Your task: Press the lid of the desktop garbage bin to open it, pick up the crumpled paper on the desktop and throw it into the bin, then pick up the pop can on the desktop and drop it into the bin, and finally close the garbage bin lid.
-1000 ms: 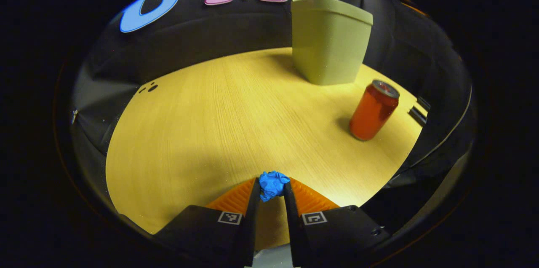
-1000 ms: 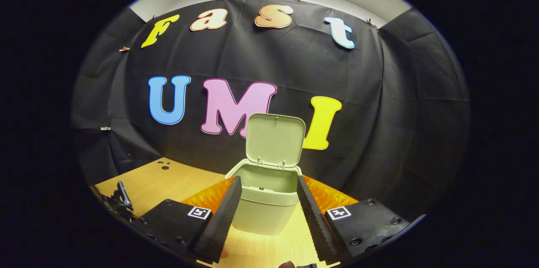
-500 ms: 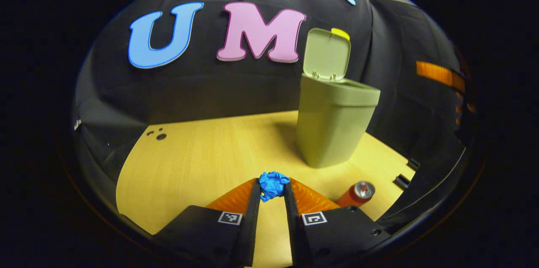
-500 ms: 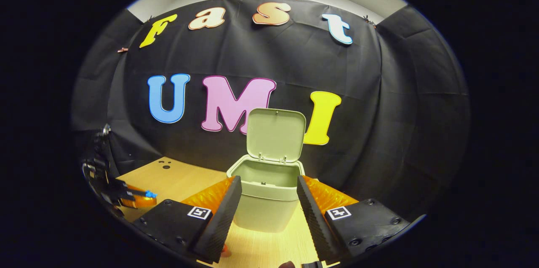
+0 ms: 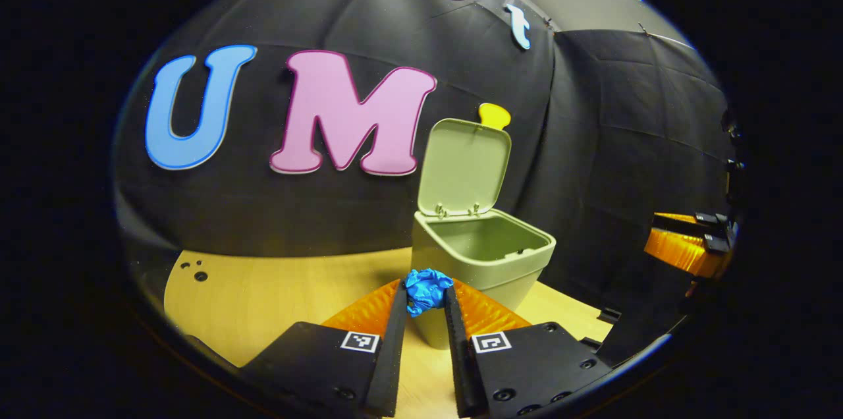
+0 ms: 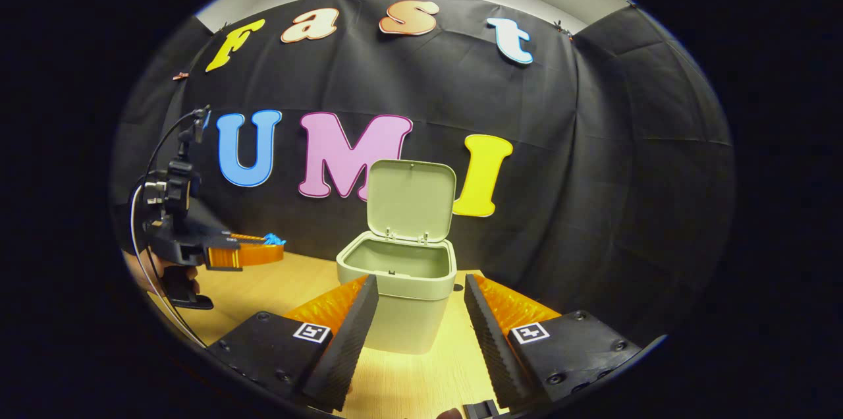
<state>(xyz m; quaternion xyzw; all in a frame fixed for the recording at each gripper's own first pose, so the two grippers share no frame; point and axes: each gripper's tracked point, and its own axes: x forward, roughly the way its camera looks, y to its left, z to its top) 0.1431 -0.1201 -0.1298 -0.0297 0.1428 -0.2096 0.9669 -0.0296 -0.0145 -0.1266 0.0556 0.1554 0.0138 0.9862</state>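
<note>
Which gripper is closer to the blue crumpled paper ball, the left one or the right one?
Left. The left gripper holds the blue crumpled paper ball between its fingertips, raised near the open green plastic bin. The right gripper is open, facing the bin, apart from the paper.

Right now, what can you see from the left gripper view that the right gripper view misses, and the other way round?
The left gripper view gives a close look at the crumpled blue paper ball pinched between the left gripper's two fingers, just short of the bin, with the right gripper far off at the right edge.

The right gripper view gives the right gripper's own fingers, spread wide and empty, and the hand carrying the left gripper.

Both share the pale green plastic bin with its hinged lid standing open, and the light wooden tabletop.
</note>
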